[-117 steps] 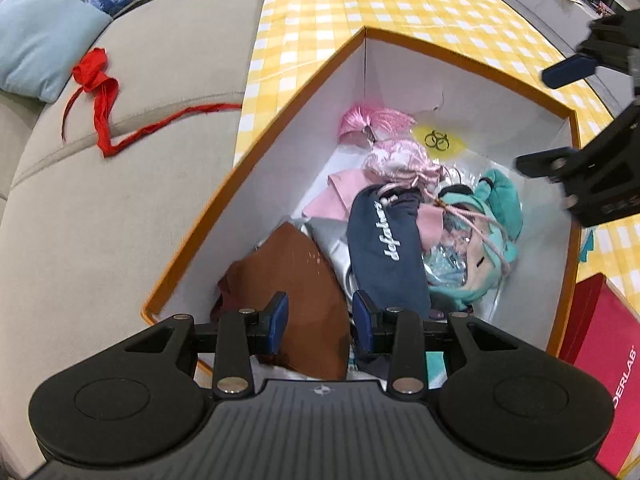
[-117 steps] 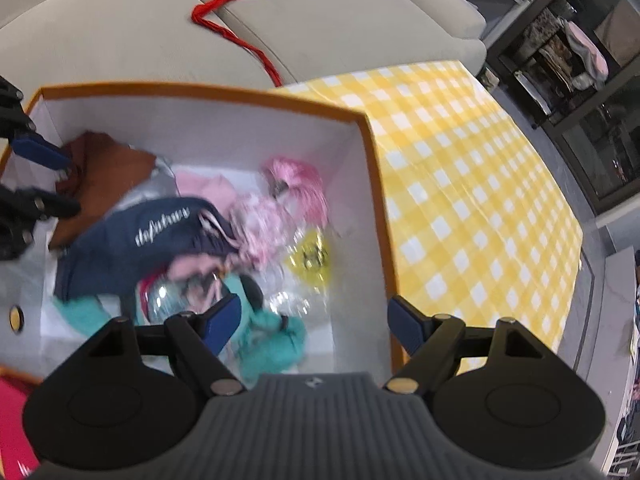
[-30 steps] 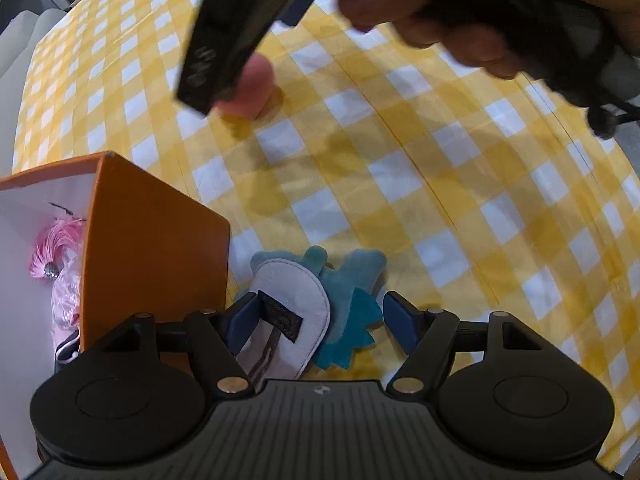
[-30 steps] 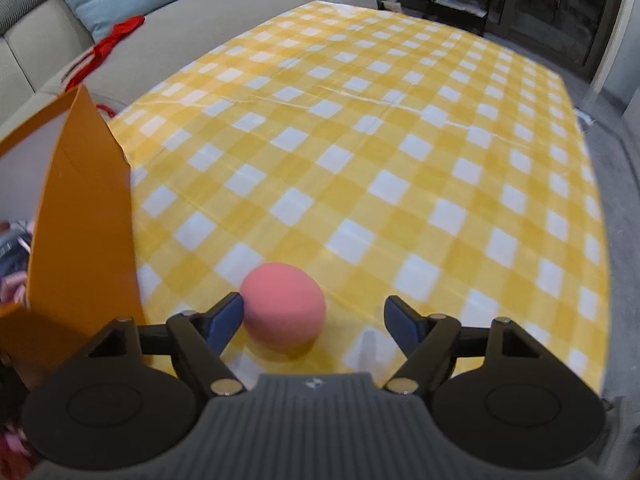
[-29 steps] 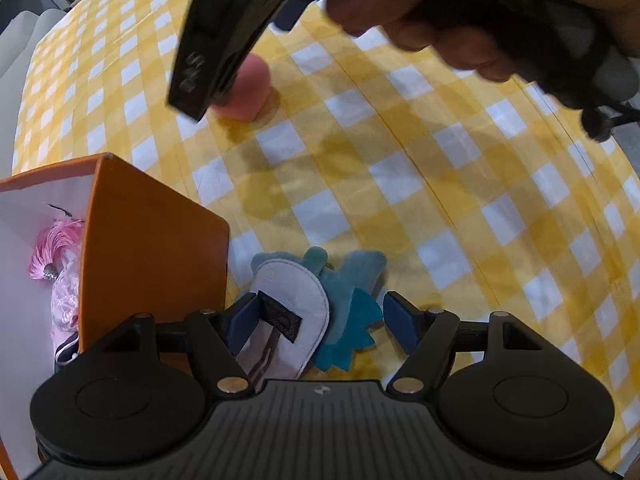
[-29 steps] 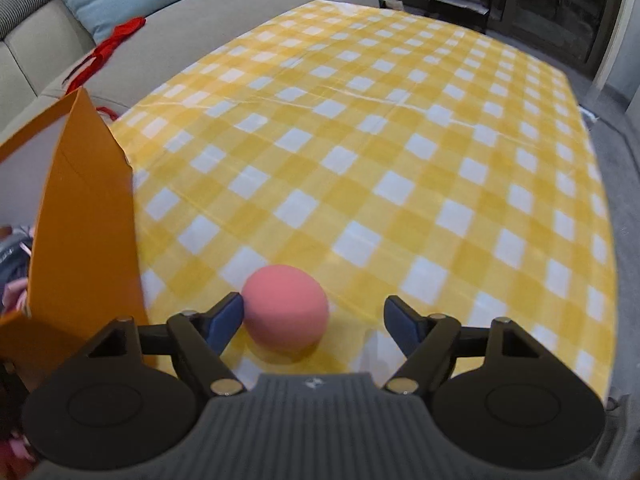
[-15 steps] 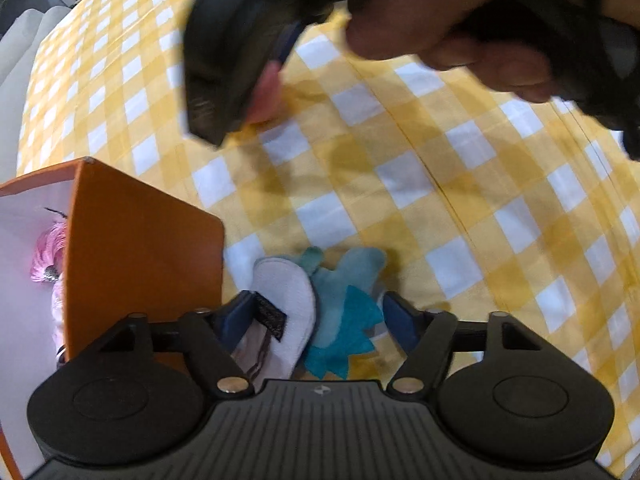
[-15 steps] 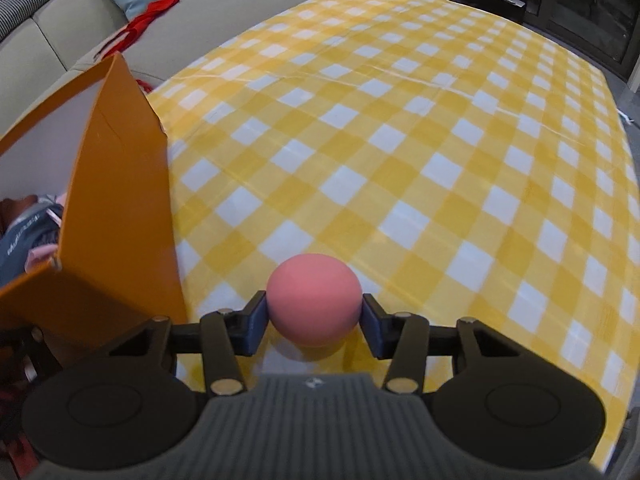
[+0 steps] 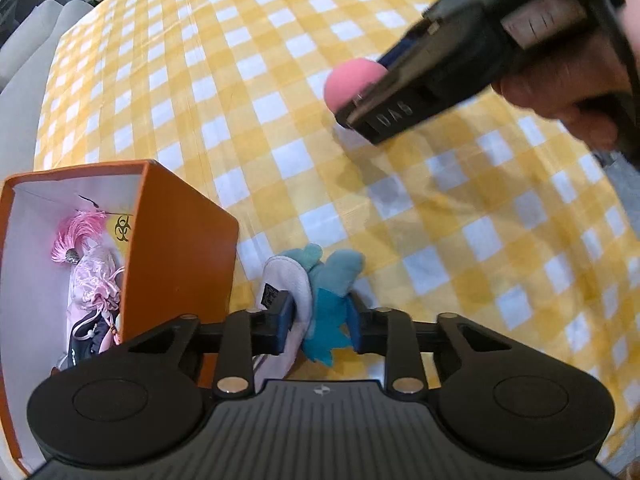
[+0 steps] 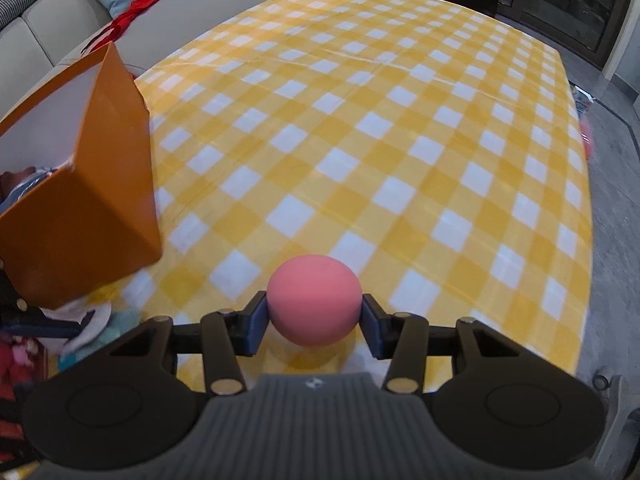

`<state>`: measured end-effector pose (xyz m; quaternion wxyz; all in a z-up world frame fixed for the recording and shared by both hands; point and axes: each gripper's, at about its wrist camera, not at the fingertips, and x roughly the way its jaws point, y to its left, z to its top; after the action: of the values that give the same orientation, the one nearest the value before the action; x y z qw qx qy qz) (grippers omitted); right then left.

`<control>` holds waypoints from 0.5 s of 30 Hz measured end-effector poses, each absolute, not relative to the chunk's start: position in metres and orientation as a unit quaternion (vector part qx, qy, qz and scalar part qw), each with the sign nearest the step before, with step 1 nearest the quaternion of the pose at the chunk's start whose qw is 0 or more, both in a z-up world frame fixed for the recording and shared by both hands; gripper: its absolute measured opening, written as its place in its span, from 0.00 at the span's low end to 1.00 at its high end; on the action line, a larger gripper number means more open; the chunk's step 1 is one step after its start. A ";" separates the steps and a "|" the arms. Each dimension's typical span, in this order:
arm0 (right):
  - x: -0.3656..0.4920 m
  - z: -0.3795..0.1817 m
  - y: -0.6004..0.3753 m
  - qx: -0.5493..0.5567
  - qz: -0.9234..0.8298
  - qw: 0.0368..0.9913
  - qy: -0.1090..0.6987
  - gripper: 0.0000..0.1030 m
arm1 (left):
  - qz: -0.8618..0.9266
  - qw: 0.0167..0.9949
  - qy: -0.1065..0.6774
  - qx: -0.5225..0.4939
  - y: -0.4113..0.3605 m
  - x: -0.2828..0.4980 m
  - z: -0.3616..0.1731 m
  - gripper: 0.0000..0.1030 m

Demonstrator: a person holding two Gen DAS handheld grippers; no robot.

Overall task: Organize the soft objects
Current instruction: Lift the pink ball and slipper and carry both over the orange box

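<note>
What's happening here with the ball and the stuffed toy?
A person is tidying soft things into an orange box on a yellow checked tablecloth. The right claw grips a pink ball. The left claw is closing on a teal and white plush toy beside the box, pads already against it. Pink and dark fabric items already lie inside.

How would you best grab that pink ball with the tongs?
Across its widest middle, coming from above and behind, one pad on each side. The pink ball is round and smooth, so an off-centre pinch would probably squirt it out. The right tongs hold it just so.
</note>
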<state>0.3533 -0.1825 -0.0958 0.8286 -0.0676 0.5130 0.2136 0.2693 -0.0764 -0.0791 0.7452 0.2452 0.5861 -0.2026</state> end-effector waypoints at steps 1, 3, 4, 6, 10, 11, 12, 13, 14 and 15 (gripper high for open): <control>0.350 -0.094 -0.184 -0.069 0.212 0.829 0.513 0.47 | -0.203 0.747 0.584 0.244 -0.076 0.267 -0.075 0.24; 0.343 -0.089 -0.187 -0.072 0.210 0.830 0.512 0.47 | -0.210 0.747 0.583 0.239 -0.075 0.263 -0.068 0.21; 0.339 -0.086 -0.189 -0.073 0.209 0.831 0.511 0.47 | -0.214 0.748 0.582 0.237 -0.077 0.260 -0.064 0.21; 0.333 -0.080 -0.193 -0.074 0.207 0.832 0.509 0.47 | -0.217 0.750 0.577 0.239 -0.079 0.254 -0.056 0.21; 0.321 -0.065 -0.199 -0.081 0.203 0.835 0.504 0.47 | -0.222 0.760 0.562 0.239 -0.082 0.246 -0.039 0.21; 0.319 -0.061 -0.200 -0.083 0.201 0.837 0.503 0.47 | -0.223 0.764 0.556 0.238 -0.083 0.244 -0.032 0.21; 0.317 -0.056 -0.201 -0.084 0.200 0.838 0.501 0.47 | -0.223 0.768 0.552 0.237 -0.084 0.242 -0.028 0.21; 0.313 -0.051 -0.202 -0.086 0.199 0.839 0.498 0.47 | -0.223 0.772 0.547 0.235 -0.083 0.240 -0.022 0.21; 0.310 -0.045 -0.202 -0.087 0.198 0.841 0.496 0.47 | -0.223 0.776 0.542 0.233 -0.083 0.238 -0.015 0.21; 0.308 -0.041 -0.203 -0.089 0.198 0.842 0.494 0.47 | -0.223 0.779 0.538 0.232 -0.084 0.236 -0.009 0.21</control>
<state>0.3080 -0.2028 -0.0406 0.8422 -0.0892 0.4937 0.1975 0.2360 -0.0839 -0.0087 0.7793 0.2321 0.5376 -0.2230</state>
